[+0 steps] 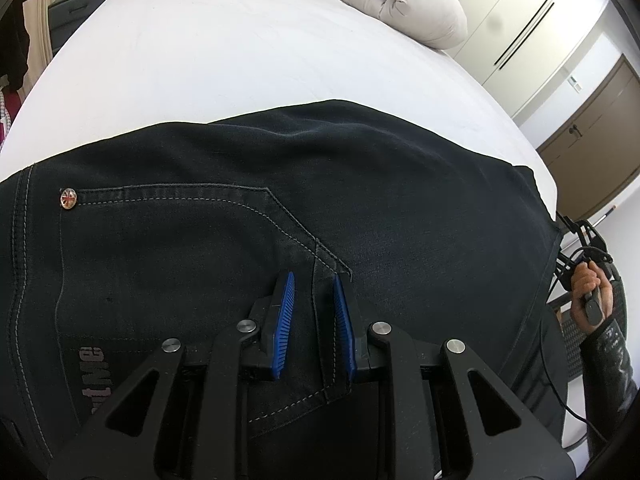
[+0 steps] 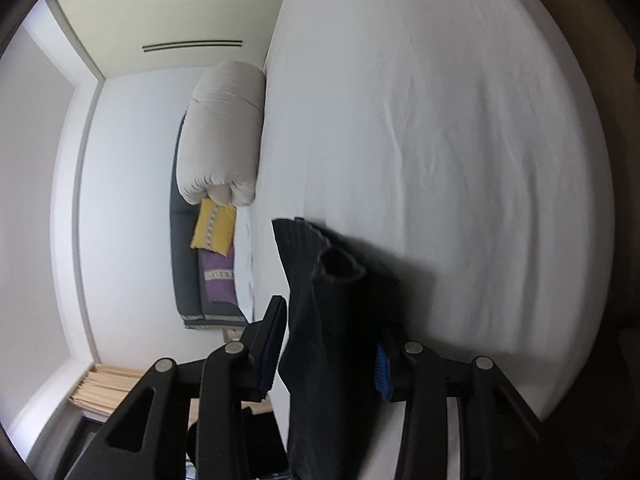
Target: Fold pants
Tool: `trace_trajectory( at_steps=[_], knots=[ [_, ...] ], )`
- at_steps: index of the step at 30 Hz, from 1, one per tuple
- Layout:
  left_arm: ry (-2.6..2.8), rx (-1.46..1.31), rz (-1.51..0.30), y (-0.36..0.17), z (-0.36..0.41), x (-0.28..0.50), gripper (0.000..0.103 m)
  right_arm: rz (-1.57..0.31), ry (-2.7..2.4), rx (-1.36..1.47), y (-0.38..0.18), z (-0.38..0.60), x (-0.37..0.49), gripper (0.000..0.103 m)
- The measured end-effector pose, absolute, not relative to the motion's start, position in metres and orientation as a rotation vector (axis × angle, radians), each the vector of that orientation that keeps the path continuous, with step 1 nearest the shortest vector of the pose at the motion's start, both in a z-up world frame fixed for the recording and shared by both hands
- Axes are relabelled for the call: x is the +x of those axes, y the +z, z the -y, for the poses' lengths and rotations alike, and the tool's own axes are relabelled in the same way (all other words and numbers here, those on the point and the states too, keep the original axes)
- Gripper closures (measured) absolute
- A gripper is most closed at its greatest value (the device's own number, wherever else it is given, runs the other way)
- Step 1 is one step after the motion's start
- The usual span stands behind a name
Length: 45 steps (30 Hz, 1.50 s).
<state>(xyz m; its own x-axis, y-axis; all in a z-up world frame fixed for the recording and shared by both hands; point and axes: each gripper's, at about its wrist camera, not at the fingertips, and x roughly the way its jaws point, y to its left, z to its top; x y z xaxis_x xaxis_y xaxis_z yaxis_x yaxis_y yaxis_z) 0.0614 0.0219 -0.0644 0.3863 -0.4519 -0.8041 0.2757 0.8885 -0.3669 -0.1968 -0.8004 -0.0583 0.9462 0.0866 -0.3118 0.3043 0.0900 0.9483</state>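
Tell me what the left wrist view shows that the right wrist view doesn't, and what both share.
Left wrist only: the black denim pants' stitched back pocket, round flag-pattern rivet, and the left gripper pinching a seam fold; also a hand at the bed's edge.

Right wrist only: the hem of a pant leg hanging between the right gripper fingers, a yellow cushion and a purple one.

Both: the pants, the white bed sheet and the rolled beige duvet.

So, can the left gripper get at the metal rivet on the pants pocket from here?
Probably yes. The rivet lies bare on the pants, nothing over it. But the left gripper is already shut on a fold of the pants, so it must let go first.
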Motion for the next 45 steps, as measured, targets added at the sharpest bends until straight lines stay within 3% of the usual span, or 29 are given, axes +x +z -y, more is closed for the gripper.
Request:
trace_trajectory(
  at_steps=[2,4,5,21,27,30,32,36,37,38,40,41,45],
  knots=[
    [-0.466,-0.185,-1.080,-0.064,-0.022,0.061,0.083,-0.325,-0.169,1.478,-0.060,0.804,-0.193,0.071],
    [-0.467,-0.187,-1.080,-0.064,-0.022,0.061,0.083,-0.331,-0.175,1.490,-0.065,0.806,-0.190,0.089],
    [-0.467,-0.189,-1.080,-0.064,-0.022,0.061,0.083,-0.338,-0.179,1.493,-0.067,0.807,-0.190,0.091],
    [-0.482,-0.223,-1.084,-0.066,-0.034,0.065,0.083,-0.525,-0.316,1.142,-0.020,0.791,-0.167,0.094],
    [-0.482,-0.265,-1.077,-0.066,-0.044,0.067,0.083,-0.639,-0.212,0.654,0.053,0.699,-0.122,0.094],
    [-0.464,-0.299,-1.077,-0.061,-0.049,0.067,0.083,-0.723,-0.101,0.226,0.075,0.591,-0.103,0.094],
    [-0.455,-0.329,-1.082,-0.058,-0.052,0.068,0.083,-0.783,-0.047,-0.070,0.060,0.516,-0.098,0.094],
    [-0.506,-0.438,-1.104,-0.052,-0.054,0.070,0.081,-0.904,-0.044,-0.280,0.002,0.460,-0.086,0.094],
    [-0.518,-0.467,-1.110,-0.051,-0.053,0.070,0.073,-0.911,-0.066,-0.325,-0.010,0.455,-0.087,0.094],
    [-0.532,-0.500,-1.114,-0.051,-0.053,0.069,0.053,-0.896,-0.075,-0.345,-0.013,0.452,-0.089,0.094],
    [-0.569,-0.570,-1.107,-0.050,-0.052,0.069,0.026,-0.887,-0.084,-0.363,-0.010,0.449,-0.091,0.094],
    [-0.579,-0.606,-1.103,-0.050,-0.049,0.070,0.021,-0.875,-0.092,-0.373,-0.006,0.448,-0.093,0.094],
    [-0.660,-0.750,-1.150,-0.051,-0.036,0.085,0.019,-0.795,-0.102,-0.450,0.010,0.428,-0.106,0.094]
  ],
)
